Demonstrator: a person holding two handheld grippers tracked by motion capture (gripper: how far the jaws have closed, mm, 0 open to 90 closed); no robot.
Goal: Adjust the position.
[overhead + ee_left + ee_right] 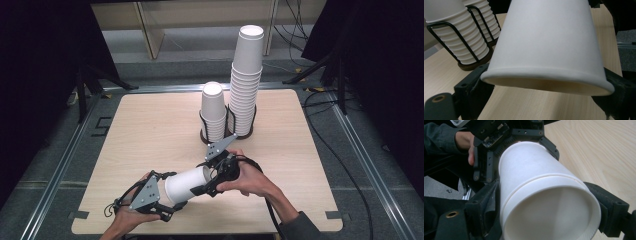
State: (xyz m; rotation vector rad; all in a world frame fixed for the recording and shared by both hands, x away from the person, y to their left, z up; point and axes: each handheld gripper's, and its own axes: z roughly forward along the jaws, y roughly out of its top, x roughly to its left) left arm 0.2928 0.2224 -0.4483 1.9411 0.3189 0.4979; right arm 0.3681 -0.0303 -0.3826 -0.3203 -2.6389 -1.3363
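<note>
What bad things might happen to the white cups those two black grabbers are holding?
Both grippers, left and right, clamp the nested paper cups from opposite ends, so a hard squeeze may dent the thin walls. They hang above the table; if either lets go, they may drop and roll. A wide swing might topple the tall cup stack.

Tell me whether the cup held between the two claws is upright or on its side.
On its side. The cup lies level above the table, its mouth toward the left claw and its base toward the right claw.
</note>
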